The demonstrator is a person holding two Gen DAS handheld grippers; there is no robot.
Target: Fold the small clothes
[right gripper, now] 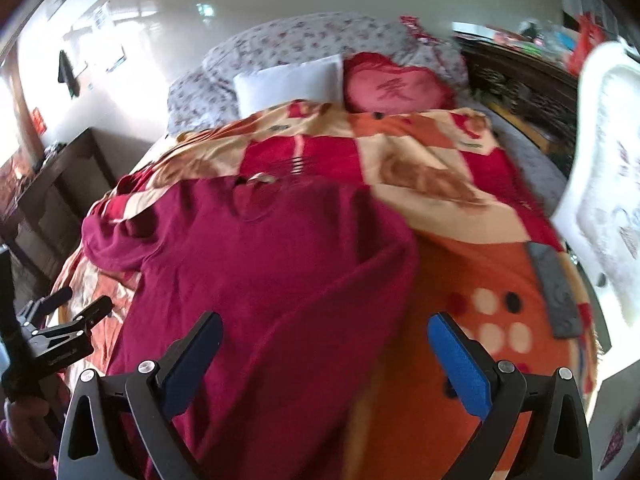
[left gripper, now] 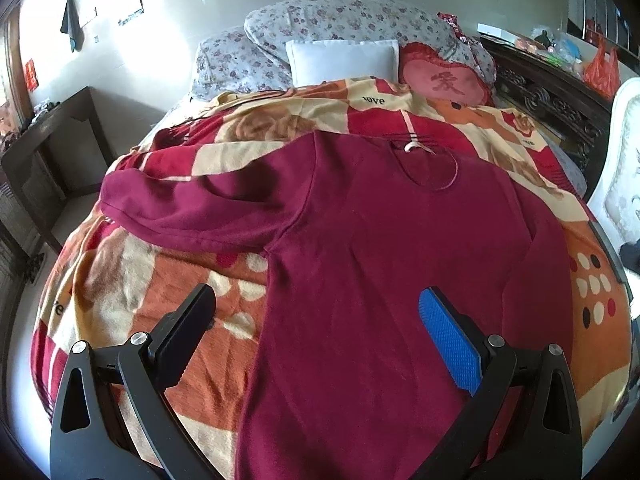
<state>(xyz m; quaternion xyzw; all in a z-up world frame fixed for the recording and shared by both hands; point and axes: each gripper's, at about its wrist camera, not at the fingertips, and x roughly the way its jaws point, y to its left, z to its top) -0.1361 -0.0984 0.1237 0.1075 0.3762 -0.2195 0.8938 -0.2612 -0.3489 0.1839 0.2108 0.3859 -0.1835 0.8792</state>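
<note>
- One dark red sweater (left gripper: 360, 248) lies flat on the bed, front down or up not determinable, neckline toward the pillows.
- Underneath it: a blanket (left gripper: 132, 280) patterned in orange, red and cream, covering most of the bed.
- Sweater's left sleeve (left gripper: 192, 208) stretches out sideways over the blanket; in the right wrist view the right sleeve (right gripper: 360, 280) is folded in across the body.
- Left tongs (left gripper: 316, 320): spread wide, holding nothing, hovering over the sweater's lower part, with the blue pad (left gripper: 448, 340) above the cloth and the black one above the blanket.
- Right tongs (right gripper: 324, 348): also spread wide and empty, above the sweater's lower right edge; this view is motion-blurred.
- Left tongs also appear at the left edge of the right wrist view, with a hand (right gripper: 28, 428) on the handle.
- At the head of the bed: a white pillow (left gripper: 344, 60), a red heart cushion (left gripper: 448, 80), and floral bedding (left gripper: 340, 16) behind them.
- A dark flat object (right gripper: 556, 288) lies on the blanket near the right bed edge; identity unclear.
</note>
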